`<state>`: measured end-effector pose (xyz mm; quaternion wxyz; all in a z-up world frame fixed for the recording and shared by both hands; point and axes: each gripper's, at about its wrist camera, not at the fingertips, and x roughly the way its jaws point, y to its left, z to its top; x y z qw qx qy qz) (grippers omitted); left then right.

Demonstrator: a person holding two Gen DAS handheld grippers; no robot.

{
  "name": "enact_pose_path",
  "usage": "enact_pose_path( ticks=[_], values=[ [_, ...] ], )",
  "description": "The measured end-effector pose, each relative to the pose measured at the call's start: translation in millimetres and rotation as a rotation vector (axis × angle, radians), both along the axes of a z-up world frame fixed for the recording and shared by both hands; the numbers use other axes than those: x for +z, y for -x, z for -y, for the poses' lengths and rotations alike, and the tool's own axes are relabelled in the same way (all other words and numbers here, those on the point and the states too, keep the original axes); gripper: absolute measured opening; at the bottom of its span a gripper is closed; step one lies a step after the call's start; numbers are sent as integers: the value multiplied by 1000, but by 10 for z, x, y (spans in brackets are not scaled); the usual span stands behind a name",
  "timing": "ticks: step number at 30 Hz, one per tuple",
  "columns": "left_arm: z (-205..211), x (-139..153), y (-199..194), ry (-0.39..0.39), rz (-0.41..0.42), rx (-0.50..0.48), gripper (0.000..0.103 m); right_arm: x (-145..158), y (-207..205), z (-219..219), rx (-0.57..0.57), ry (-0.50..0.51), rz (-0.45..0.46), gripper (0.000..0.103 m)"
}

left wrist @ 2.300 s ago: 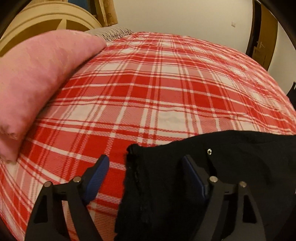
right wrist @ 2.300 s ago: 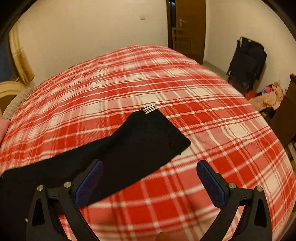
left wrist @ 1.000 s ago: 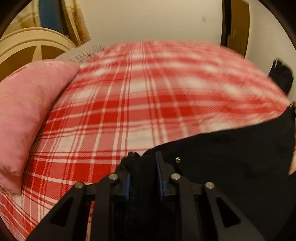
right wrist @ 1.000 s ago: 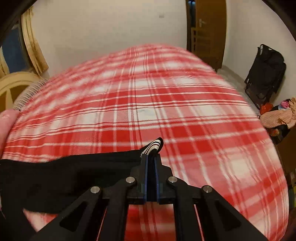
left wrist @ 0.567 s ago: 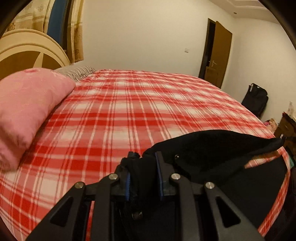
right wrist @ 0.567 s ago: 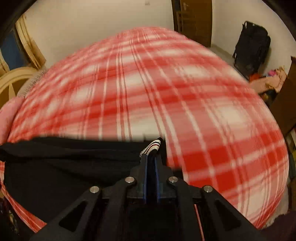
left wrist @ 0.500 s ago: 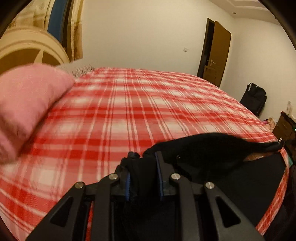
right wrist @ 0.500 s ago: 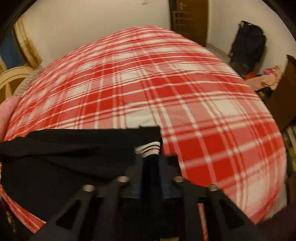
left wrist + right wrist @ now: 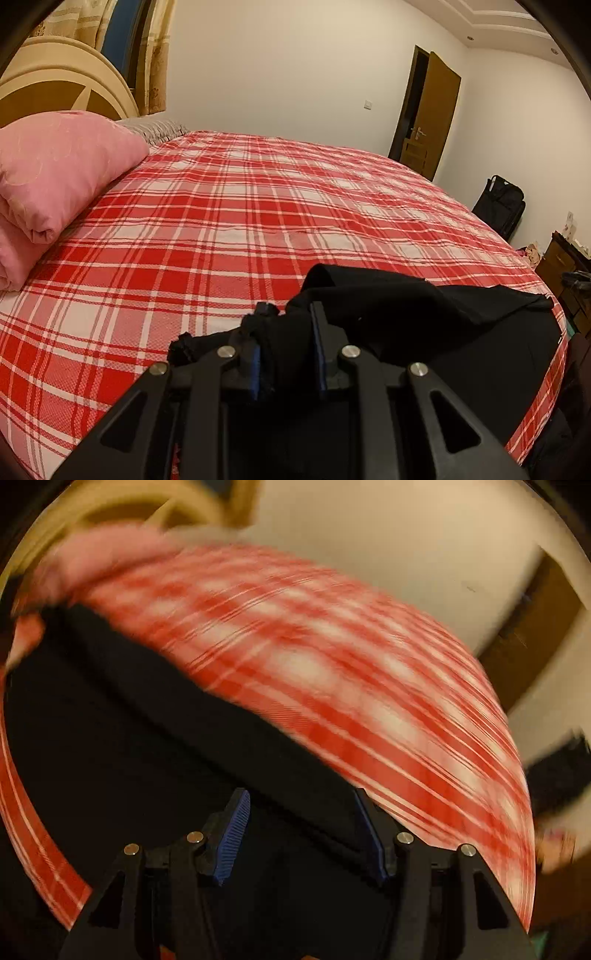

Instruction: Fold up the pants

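The black pants (image 9: 461,332) lie on the red plaid bed (image 9: 258,221) near its front edge, stretching to the right. My left gripper (image 9: 286,332) is shut on a bunched end of the pants, low over the bed. In the blurred right wrist view the pants (image 9: 147,738) spread across the lower left. My right gripper (image 9: 301,812) is open over the black cloth, jaws apart with blue pads (image 9: 232,834) showing; the cloth runs between and under them.
A pink pillow (image 9: 55,173) lies at the bed's left by the cream headboard (image 9: 62,88). A brown door (image 9: 432,114), a black bag (image 9: 498,203) and a dark cabinet (image 9: 565,266) stand on the right.
My right gripper has opened and let go of the striped cuff end, and is swinging fast. My left gripper stays shut on the pants, which have dropped lower onto the bed.
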<state>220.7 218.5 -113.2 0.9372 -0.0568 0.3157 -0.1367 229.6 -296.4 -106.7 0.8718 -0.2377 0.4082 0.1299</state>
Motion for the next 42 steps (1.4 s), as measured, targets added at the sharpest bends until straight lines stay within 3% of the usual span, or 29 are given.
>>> enact_pose_path(
  ticks=[5,7,9,11,15,22,26,30,35,38,42],
  values=[
    [52,-32,27,-69,-4,-24,22,-408,-238,-481,135,119,-26,57],
    [78,-26,43,-106,2,-38,22,-502,-327,-544,151,160,-30,51],
    [92,2,55,-126,12,-53,22,-537,-360,-572,155,163,-44,16],
    [104,33,41,-139,22,-64,22,-516,-410,-576,154,150,-52,3],
    [99,77,-38,-133,24,-70,22,-309,-290,-521,145,105,-21,2],
    [-64,307,98,-32,76,-70,22,200,202,-419,156,11,20,2],
    [-177,348,402,-12,103,-73,22,-6,634,-474,209,16,-62,2],
    [-232,86,652,-13,53,-79,22,-317,863,-491,225,22,-136,2],
    [-240,-207,883,23,9,-71,22,-251,930,-440,200,-5,-113,2],
    [-283,-183,949,67,27,-61,22,-160,944,-409,192,-38,-110,2],
    [-305,-135,1052,94,56,-62,22,-309,1032,-443,207,-44,-160,2]
  ],
)
